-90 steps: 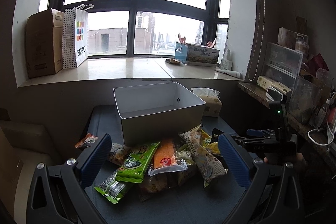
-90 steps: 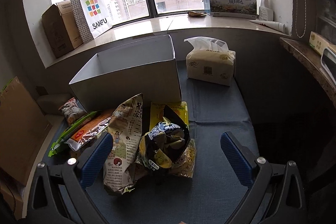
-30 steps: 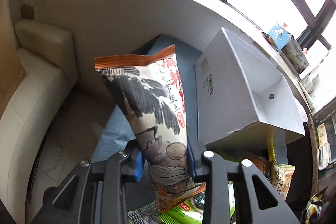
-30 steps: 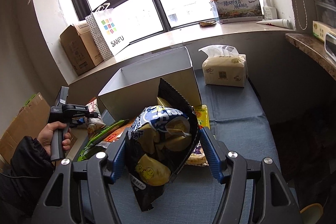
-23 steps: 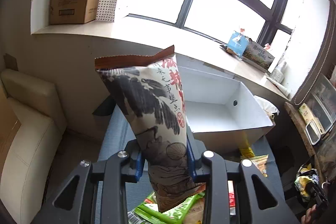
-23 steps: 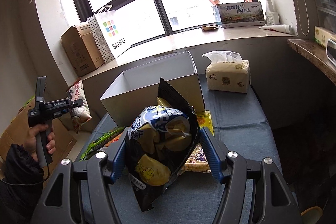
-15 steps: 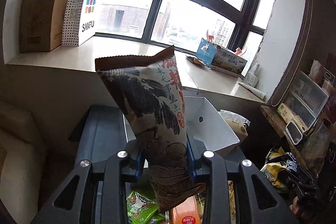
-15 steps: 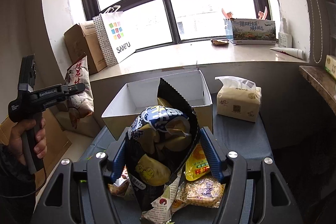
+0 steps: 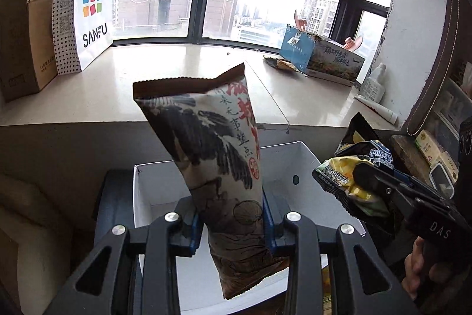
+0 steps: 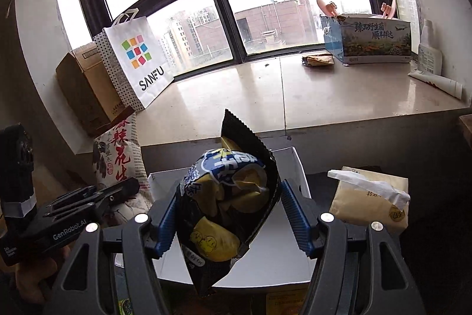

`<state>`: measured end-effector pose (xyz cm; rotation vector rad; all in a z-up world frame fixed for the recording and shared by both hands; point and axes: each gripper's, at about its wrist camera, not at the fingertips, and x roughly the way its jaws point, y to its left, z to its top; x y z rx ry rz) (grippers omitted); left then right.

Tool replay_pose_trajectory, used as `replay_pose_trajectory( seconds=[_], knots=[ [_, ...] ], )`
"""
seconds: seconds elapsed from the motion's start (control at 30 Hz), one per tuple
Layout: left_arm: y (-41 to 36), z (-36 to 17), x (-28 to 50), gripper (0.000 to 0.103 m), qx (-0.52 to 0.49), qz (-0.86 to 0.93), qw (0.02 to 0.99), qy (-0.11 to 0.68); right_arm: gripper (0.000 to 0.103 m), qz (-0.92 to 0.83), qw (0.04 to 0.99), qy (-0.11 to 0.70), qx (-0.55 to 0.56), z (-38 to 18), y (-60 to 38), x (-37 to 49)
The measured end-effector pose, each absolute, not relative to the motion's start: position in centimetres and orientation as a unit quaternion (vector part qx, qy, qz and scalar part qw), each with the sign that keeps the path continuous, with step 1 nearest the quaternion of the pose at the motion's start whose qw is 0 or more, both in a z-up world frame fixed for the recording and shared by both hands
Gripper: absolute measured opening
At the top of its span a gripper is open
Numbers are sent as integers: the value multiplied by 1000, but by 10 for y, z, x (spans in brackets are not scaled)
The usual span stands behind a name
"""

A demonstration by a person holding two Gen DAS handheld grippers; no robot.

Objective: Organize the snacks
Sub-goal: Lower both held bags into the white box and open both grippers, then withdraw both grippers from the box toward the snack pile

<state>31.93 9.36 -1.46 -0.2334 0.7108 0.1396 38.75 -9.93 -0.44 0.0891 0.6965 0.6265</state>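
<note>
My left gripper (image 9: 228, 222) is shut on a tall beige snack bag with a black ink drawing and red characters (image 9: 215, 155), held upright over the open white box (image 9: 306, 158). My right gripper (image 10: 225, 219) is shut on a black and yellow chip bag (image 10: 228, 202), also above the white box (image 10: 290, 264). The right gripper with its chip bag (image 9: 354, 173) shows at the right of the left wrist view. The left gripper (image 10: 118, 191) with the beige bag (image 10: 118, 155) shows at the left of the right wrist view.
A tissue pack (image 10: 371, 200) stands right of the box. On the windowsill are a SANFU paper bag (image 9: 84, 11), a cardboard box (image 9: 23, 31) and a printed carton (image 10: 371, 40). More snack packets (image 10: 283, 300) lie below the box's near edge.
Both grippers have risen and moved forward with their bags, from beside the snack pile to above the white box. Both stayed shut on their bags.
</note>
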Motion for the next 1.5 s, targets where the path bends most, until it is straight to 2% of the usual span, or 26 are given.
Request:
replay_pose_trajectory(
  seconds=[0.1, 0.17, 0.2, 0.23, 0.27, 0.3, 0.43, 0.6, 0.77, 0.87, 1.0, 1.1, 1.23, 1.5],
  knots=[
    [98, -22, 330, 40, -116, 78, 924, 356, 70, 289, 892, 346, 32, -11, -94, 402],
    [102, -27, 334, 46, -117, 83, 921, 361, 72, 295, 884, 360, 43, -18, -93, 410],
    [105, -31, 336, 60, -117, 86, 920, 364, 75, 296, 879, 370, 47, -21, -92, 415],
    [106, -34, 338, 87, -116, 90, 917, 371, 92, 296, 874, 383, 52, -26, -90, 418],
    [107, -37, 338, 100, -115, 94, 914, 377, 103, 299, 869, 390, 56, -30, -89, 420],
    [109, -39, 336, 103, -116, 94, 915, 376, 103, 300, 868, 392, 53, -34, -88, 421],
    [113, -42, 326, 103, -111, 99, 918, 369, 103, 268, 889, 368, 40, -37, -93, 418],
    [117, -37, 308, 103, -117, 102, 924, 350, 103, 299, 879, 364, 78, -34, -104, 413],
    [116, -22, 274, 103, -120, 88, 944, 294, 103, 337, 888, 296, 102, -16, -114, 383],
    [113, -15, 248, 103, -128, 66, 950, 277, 103, 358, 881, 294, 98, -4, -115, 363],
    [102, -4, 203, 103, -127, 31, 969, 210, 103, 383, 880, 259, 107, 10, -127, 326],
    [87, 4, 173, 103, -100, 14, 974, 202, 103, 402, 878, 237, 102, 18, -140, 293],
    [76, 11, 130, 103, -93, -18, 976, 195, 103, 459, 846, 248, 110, 18, -162, 250],
    [66, 5, 40, 103, -90, -57, 975, 196, 103, 460, 851, 225, 120, 3, -222, 165]
  ],
)
